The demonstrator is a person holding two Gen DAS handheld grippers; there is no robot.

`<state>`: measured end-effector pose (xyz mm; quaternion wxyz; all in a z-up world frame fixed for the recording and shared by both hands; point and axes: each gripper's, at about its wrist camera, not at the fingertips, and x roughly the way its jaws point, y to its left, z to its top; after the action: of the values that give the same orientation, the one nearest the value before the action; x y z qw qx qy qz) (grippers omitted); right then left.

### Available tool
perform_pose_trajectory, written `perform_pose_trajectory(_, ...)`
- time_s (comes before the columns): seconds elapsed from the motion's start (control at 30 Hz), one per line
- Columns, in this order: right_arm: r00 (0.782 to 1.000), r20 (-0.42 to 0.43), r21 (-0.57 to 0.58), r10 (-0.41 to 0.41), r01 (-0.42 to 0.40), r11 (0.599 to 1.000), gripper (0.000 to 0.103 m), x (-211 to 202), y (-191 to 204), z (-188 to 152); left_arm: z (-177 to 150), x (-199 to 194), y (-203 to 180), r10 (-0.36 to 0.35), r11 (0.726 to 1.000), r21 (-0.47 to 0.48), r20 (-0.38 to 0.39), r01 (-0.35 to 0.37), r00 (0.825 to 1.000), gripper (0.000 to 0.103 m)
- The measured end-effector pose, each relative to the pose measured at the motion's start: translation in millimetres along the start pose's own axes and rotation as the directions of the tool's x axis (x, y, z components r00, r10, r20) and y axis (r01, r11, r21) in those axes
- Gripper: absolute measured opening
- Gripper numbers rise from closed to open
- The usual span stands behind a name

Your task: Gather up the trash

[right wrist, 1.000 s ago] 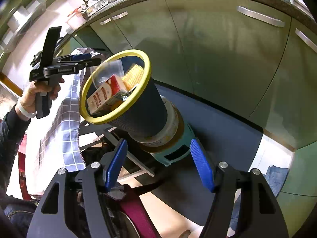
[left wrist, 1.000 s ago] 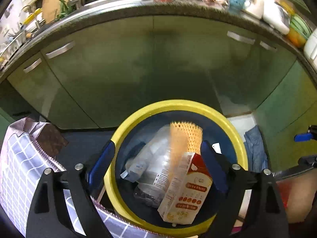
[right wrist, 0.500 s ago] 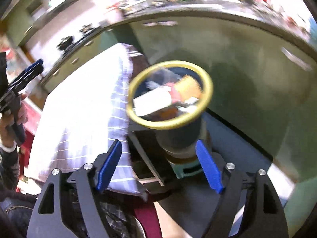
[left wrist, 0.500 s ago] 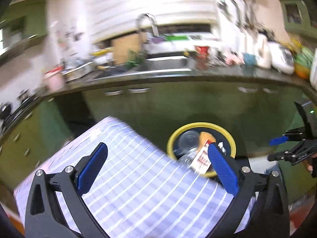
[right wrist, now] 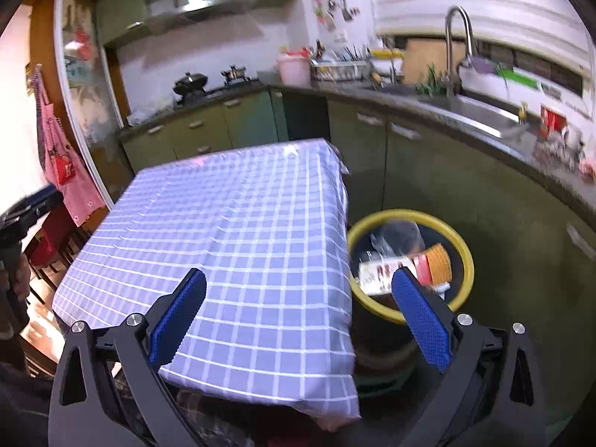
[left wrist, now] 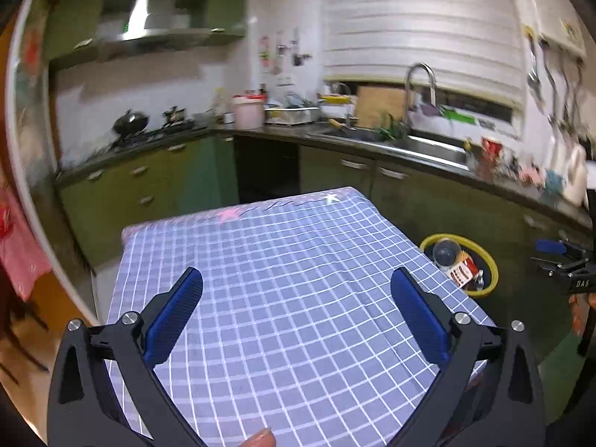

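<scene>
A dark trash bin with a yellow rim (left wrist: 491, 265) (right wrist: 467, 260) stands on the floor to the right of the table. It holds a red-and-white carton (right wrist: 387, 272), an orange foam net (right wrist: 439, 262) and clear plastic (left wrist: 445, 251). My left gripper (left wrist: 298, 320) is open and empty above the checked tablecloth (left wrist: 290, 275). My right gripper (right wrist: 298, 320) is open and empty above the table's right front corner (right wrist: 260, 231), its right finger in front of the bin. The right gripper also shows at the right edge of the left wrist view (left wrist: 562, 260).
Green cabinets (right wrist: 447, 171) and a dark counter with a sink (left wrist: 436, 149) run behind the table and bin. A stove with a pan (left wrist: 130, 123) is at the back left. A red apron (right wrist: 63, 156) hangs at the left, with chairs (right wrist: 48, 249) below.
Both grippers have pulled back and up from the bin and now look over the table. The left one, which was right above the bin, is now left of it.
</scene>
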<state>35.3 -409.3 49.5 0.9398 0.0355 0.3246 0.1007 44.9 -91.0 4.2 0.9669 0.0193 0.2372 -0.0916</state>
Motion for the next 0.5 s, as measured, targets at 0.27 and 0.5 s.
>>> perform_pose_trajectory(0.27, 0.994, 0.109, -0.058, 0.005, 0.001, 0.998, 0.098, -27.2, 45.3, 10.3, -28.3, -37.8, 27.2, 0.119, 0.99, -0.079, -0.002, -0.118, 0.993, 0.096)
perform_pose_trajectory(0.5, 0.991, 0.136, -0.086, 0.0, 0.011, 0.996, 0.098, -41.5, 66.9, 6.7, -37.5, -61.3, 41.1, 0.149, 0.984, -0.107, 0.024, -0.146, 0.989, 0.096)
